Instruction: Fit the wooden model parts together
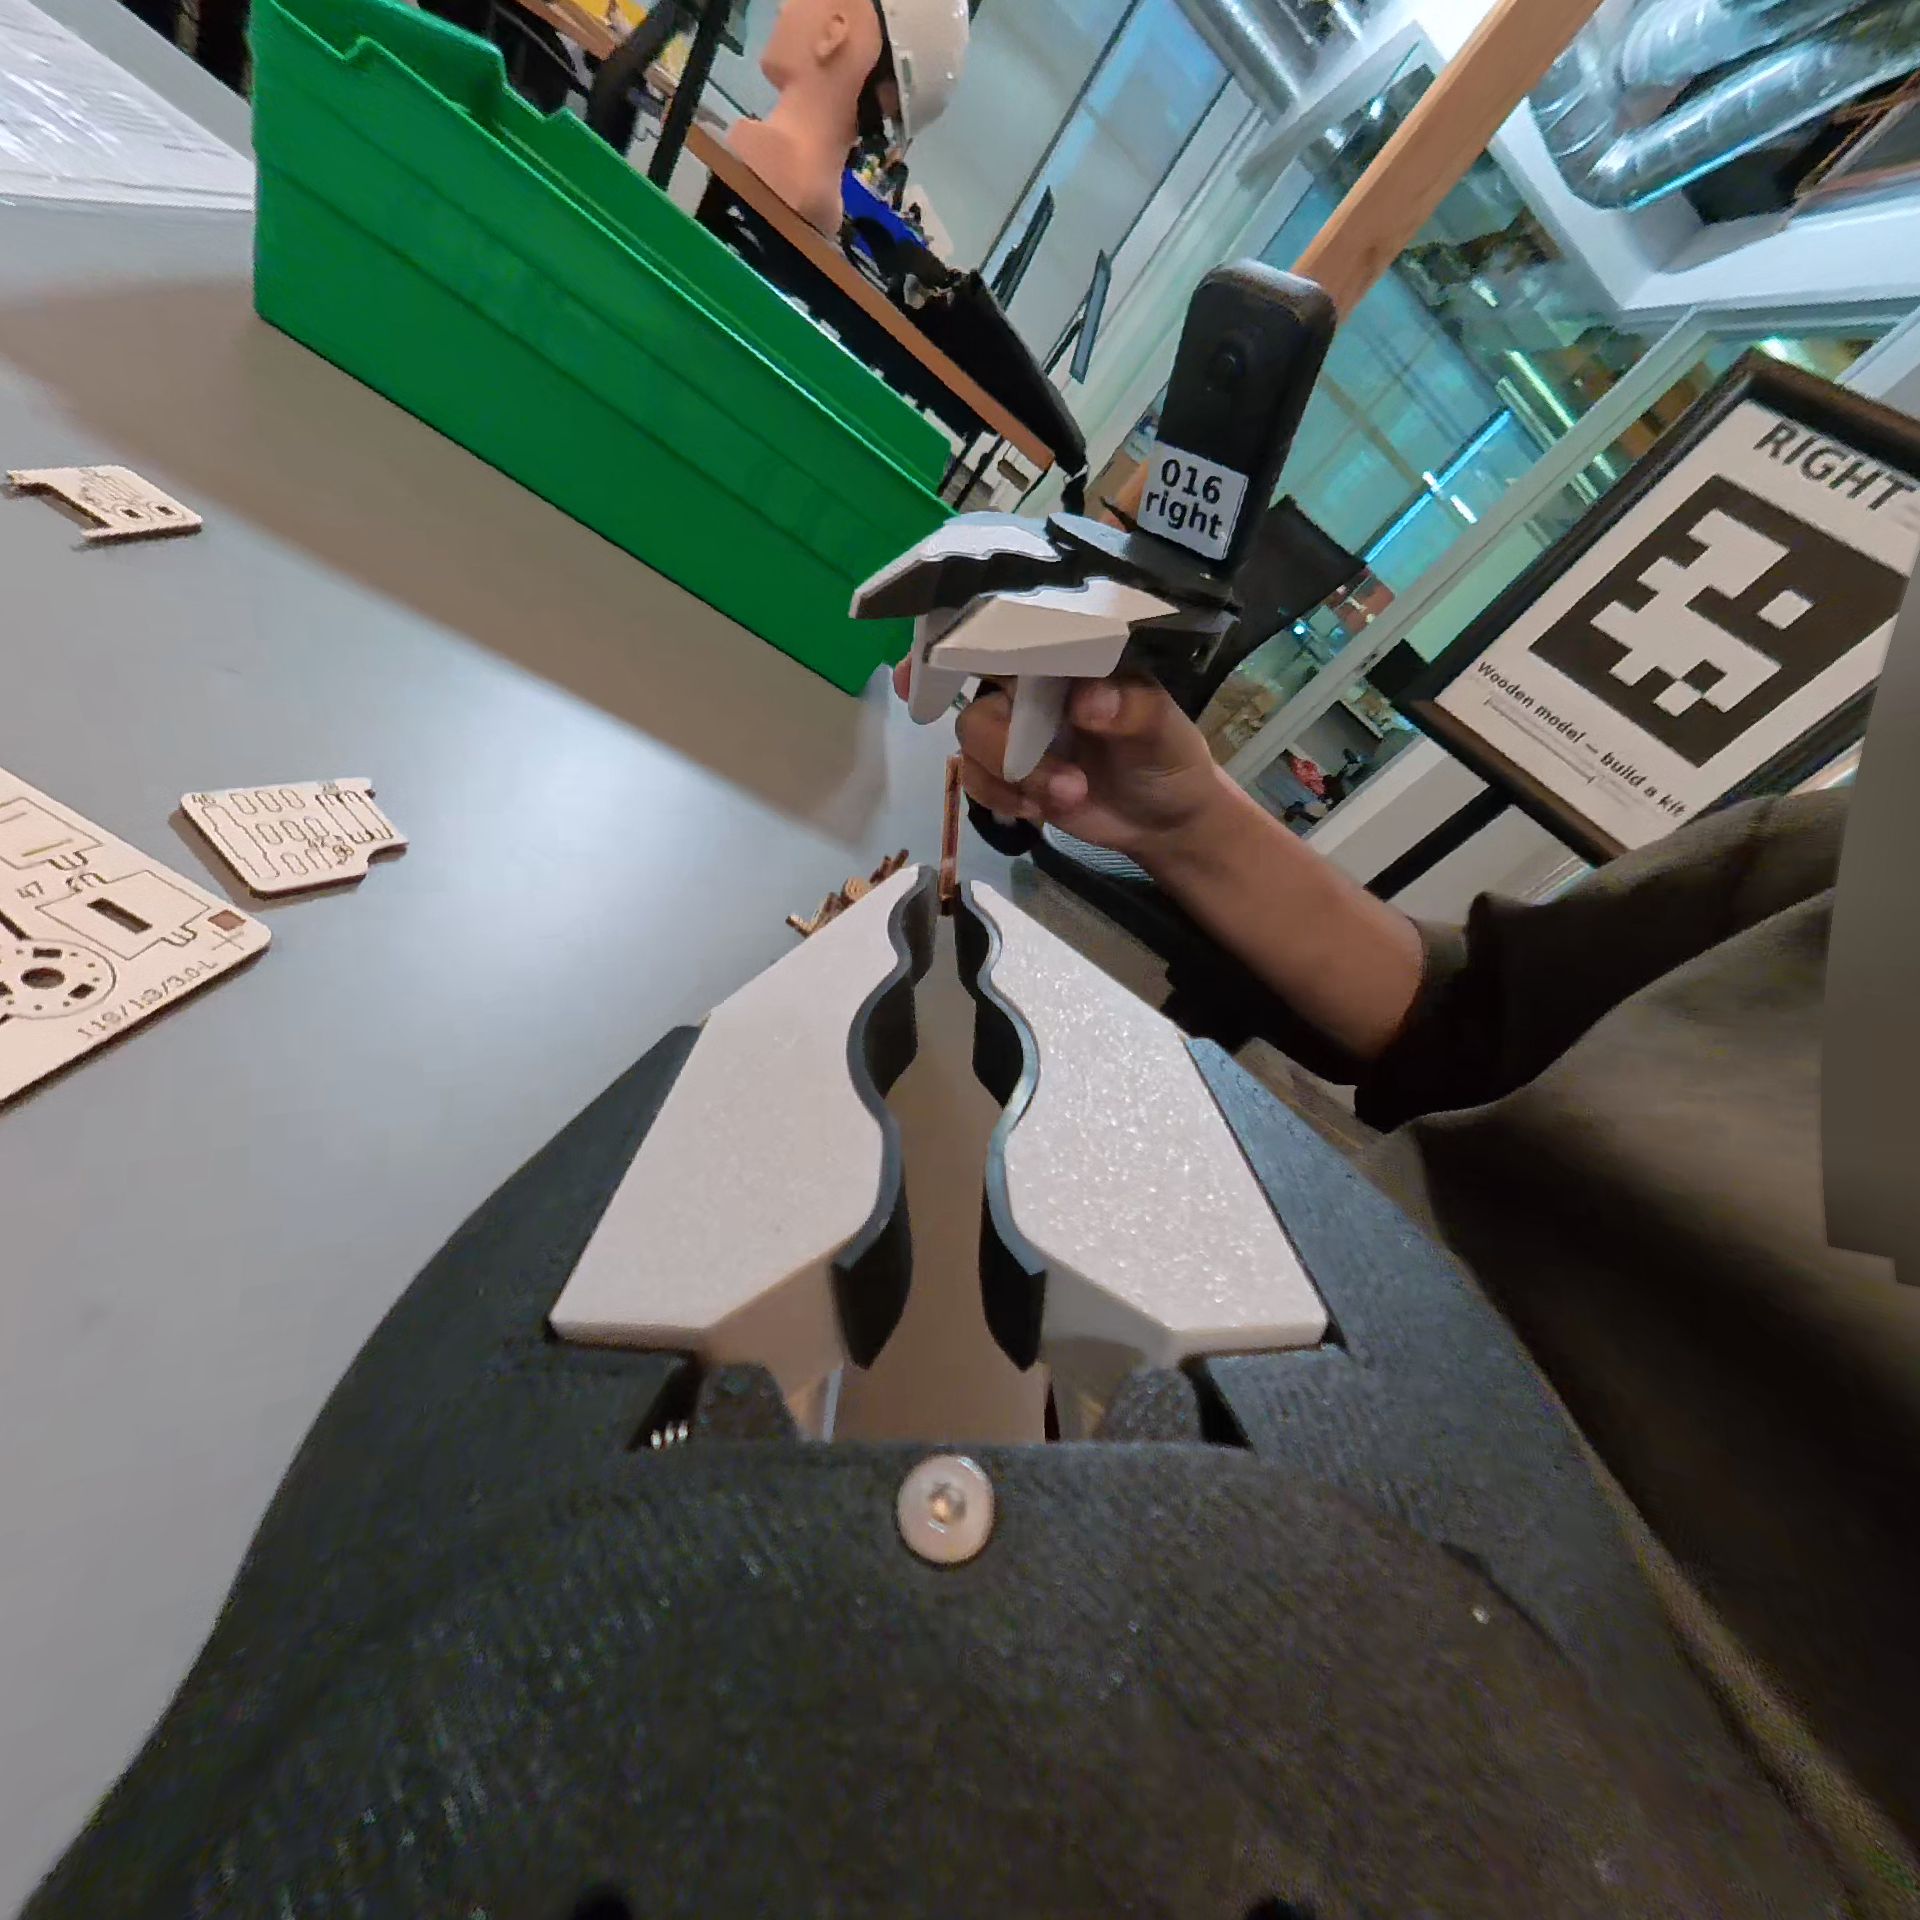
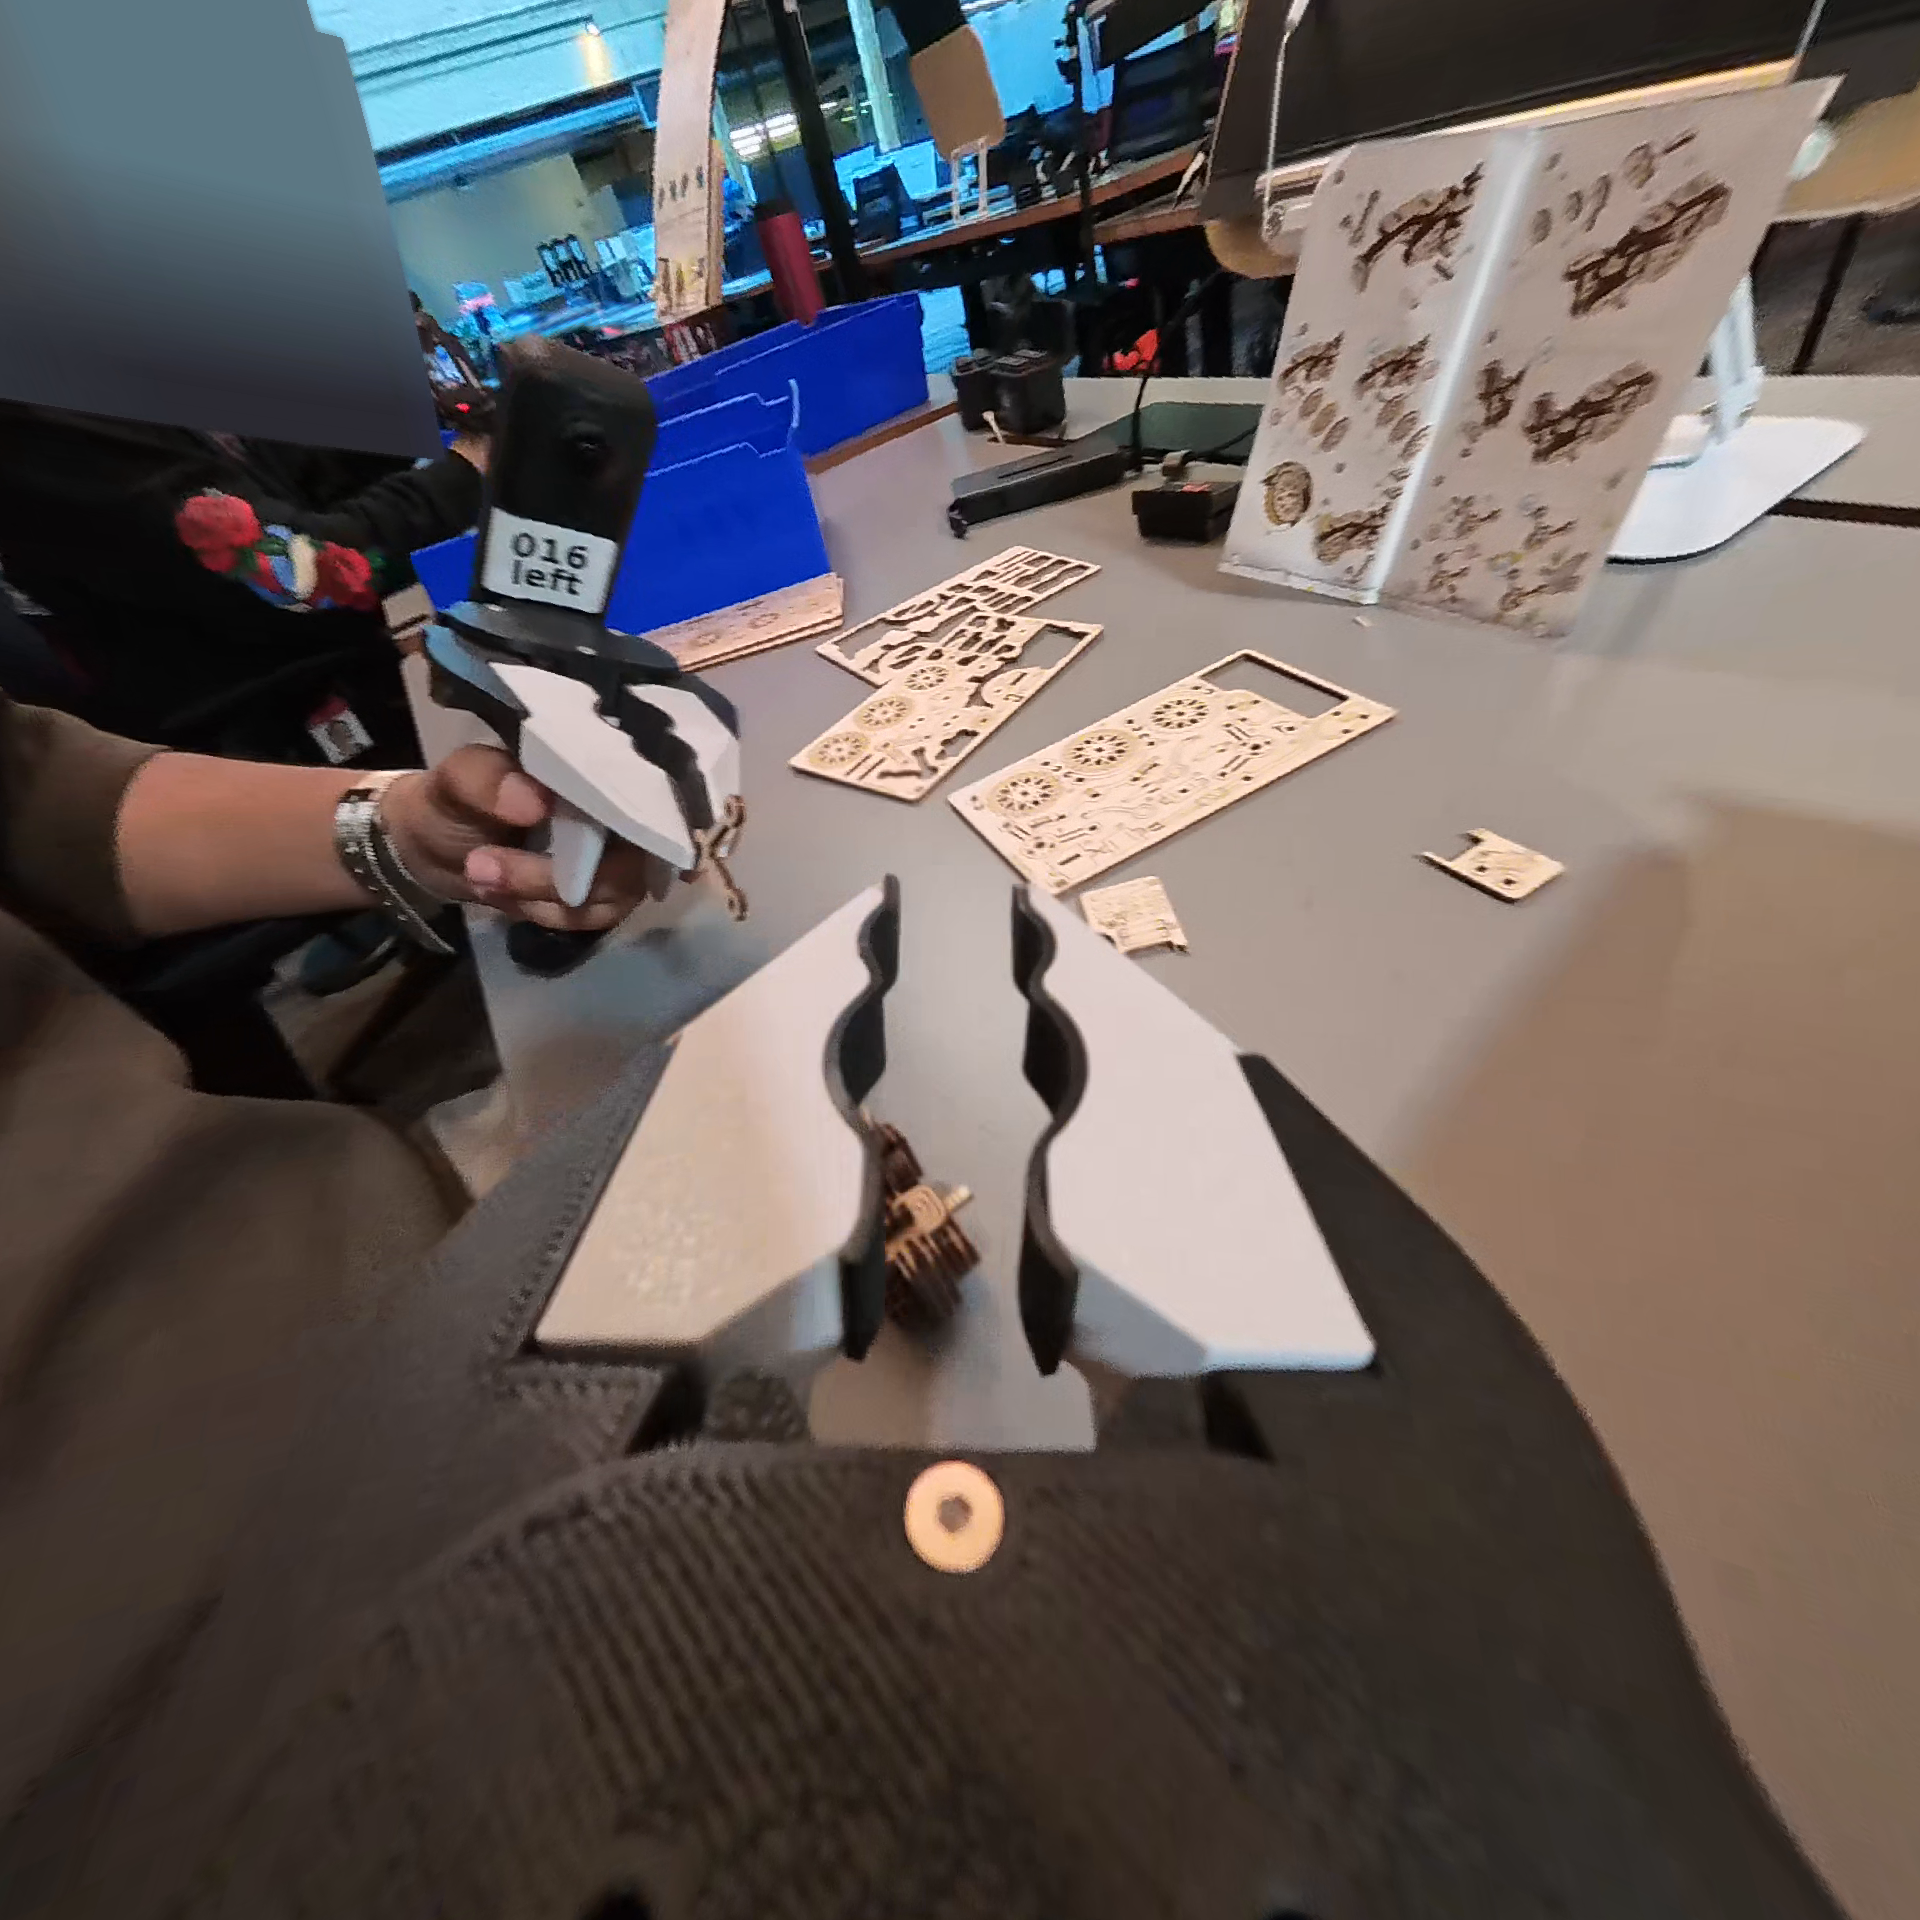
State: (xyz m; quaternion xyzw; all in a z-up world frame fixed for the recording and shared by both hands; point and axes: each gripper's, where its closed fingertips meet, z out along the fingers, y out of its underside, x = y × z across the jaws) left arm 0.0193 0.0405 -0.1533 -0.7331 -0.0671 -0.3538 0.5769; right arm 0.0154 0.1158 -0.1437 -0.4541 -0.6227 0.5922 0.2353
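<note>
Left tool point(image 1: 945, 902) is pinching a thin wooden strip point(image 2: 724, 854) at its tips.
Right tool point(image 2: 954, 914), prongs apart, is hovering over the small gear assembly point(image 2: 920, 1236), mid-frame, likely readying the join.

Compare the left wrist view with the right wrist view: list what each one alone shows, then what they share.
Left wrist view only: a green bin, a mannequin head behind it, and a framed marker sign.

Right wrist view only: blue bins, an upright instruction sheet, and a small gear assembly lying on the table between the open right gripper's fingers.

Both: the grey table, laser-cut wooden sheets, and the left gripper pinching a thin wooden part.
</note>
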